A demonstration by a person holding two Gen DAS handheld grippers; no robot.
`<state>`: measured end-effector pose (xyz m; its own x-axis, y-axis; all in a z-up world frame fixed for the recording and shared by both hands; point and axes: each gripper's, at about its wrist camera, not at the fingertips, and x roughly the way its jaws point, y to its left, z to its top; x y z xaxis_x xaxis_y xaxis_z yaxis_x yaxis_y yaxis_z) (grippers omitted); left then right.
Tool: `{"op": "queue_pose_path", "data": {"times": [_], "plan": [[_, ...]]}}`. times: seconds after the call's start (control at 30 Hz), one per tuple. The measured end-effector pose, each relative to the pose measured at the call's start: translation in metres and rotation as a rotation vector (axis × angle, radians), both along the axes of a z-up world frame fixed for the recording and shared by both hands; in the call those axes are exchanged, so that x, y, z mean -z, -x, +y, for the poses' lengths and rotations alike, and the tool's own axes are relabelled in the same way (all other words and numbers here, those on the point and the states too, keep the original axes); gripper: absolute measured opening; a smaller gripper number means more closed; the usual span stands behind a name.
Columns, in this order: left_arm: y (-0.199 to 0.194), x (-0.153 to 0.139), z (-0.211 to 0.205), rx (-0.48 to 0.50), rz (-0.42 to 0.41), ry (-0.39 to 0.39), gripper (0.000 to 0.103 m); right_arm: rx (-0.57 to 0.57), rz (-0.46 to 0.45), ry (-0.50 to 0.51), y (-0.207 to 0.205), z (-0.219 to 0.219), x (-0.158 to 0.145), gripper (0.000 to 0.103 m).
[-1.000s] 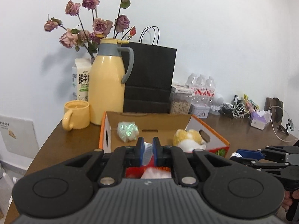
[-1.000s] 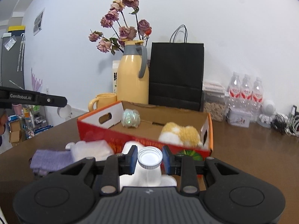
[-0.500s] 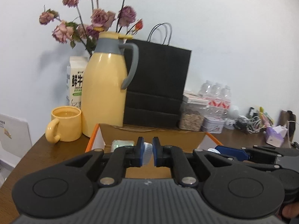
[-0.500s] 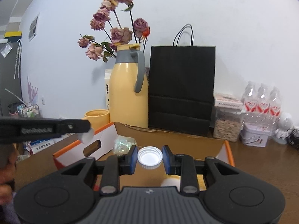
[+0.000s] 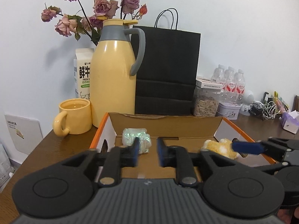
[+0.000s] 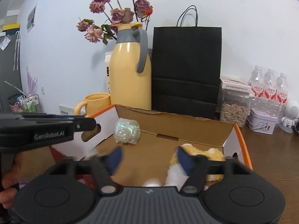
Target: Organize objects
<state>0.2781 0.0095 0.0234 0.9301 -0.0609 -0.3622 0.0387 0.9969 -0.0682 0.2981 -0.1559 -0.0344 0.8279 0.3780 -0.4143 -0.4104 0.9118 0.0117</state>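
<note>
I have the cardboard box [image 6: 186, 128] open on the brown table [image 6: 271, 149], in front of the black bag [image 6: 186, 65] and yellow jug [image 6: 130, 74]. Inside it the plush toy [image 6: 211, 155] lies at the right and the shiny wrapped ball [image 6: 127, 130] at the back left. My right gripper [image 6: 149, 160] is spread wide and empty above the box floor; my left gripper [image 5: 147, 149] is parted narrowly, empty

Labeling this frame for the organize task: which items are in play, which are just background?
In play:
cardboard box
iridescent ball
yellow plush toy
left gripper, open
right gripper, open

Background:
yellow thermos
yellow mug
black paper bag
milk carton
dried roses
water bottles
</note>
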Motion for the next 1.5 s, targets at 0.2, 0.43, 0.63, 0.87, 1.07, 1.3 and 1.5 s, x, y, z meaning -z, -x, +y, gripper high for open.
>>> {"op": "queue_pose_path", "data": {"times": [0.2, 0.43, 0.63, 0.87, 1.07, 1.3, 1.5], "plan": [[0.011, -0.005, 0.002, -0.067, -0.083, 0.006, 0.103, 0.04, -0.004, -0.023, 0.0, -0.007, -0.003, 0.103], [0.016, -0.011, 0.001, -0.08, -0.108, 0.008, 0.103, 0.047, -0.01, -0.038, 0.003, -0.012, -0.005, 0.103], [0.03, -0.026, -0.001, -0.061, -0.129, 0.011, 0.103, 0.049, -0.048, -0.041, 0.019, -0.017, -0.021, 0.103], [0.059, -0.04, 0.0, -0.04, -0.141, -0.009, 0.103, 0.051, -0.09, -0.03, 0.053, -0.025, -0.041, 0.103], [0.09, -0.046, 0.012, -0.046, -0.119, -0.008, 0.103, 0.043, -0.076, -0.014, 0.091, -0.033, -0.042, 0.103], [0.128, -0.038, 0.024, -0.041, -0.065, -0.048, 0.103, 0.023, -0.022, 0.021, 0.136, -0.038, -0.027, 0.103], [0.161, -0.021, 0.035, -0.052, -0.015, -0.063, 0.103, 0.022, 0.031, 0.028, 0.165, -0.046, -0.011, 0.103]]}}
